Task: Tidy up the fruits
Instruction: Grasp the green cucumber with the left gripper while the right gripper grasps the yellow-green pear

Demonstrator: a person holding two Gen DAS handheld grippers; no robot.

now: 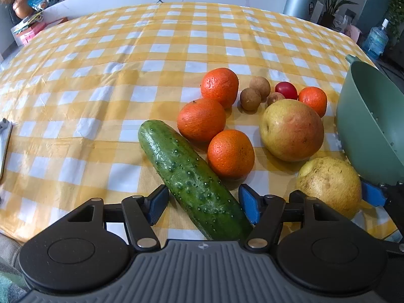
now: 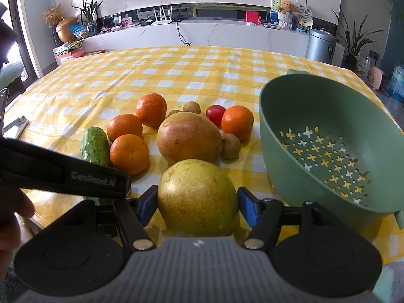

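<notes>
A green cucumber [image 1: 192, 176] lies slantwise on the yellow checked cloth between the blue pads of my left gripper [image 1: 203, 205], which is open, with small gaps on both sides. My right gripper [image 2: 198, 205] is shut on a yellow pear [image 2: 198, 197], a pad against each flank. Beyond them lie a big reddish apple [image 2: 189, 139], several oranges [image 1: 202, 120], three brown longans [image 1: 250, 99] and a red cherry tomato [image 1: 286, 90]. A green colander [image 2: 328, 116] stands tilted at the right, and no fruit shows inside it.
The left gripper's black housing [image 2: 63, 174] crosses the right wrist view, with a person's hand [image 2: 12, 214] below it. A grey metal stand [image 1: 3, 139] sits at the table's left edge. Behind the table are a white counter [image 2: 202, 34] and a steel bin [image 2: 320, 43].
</notes>
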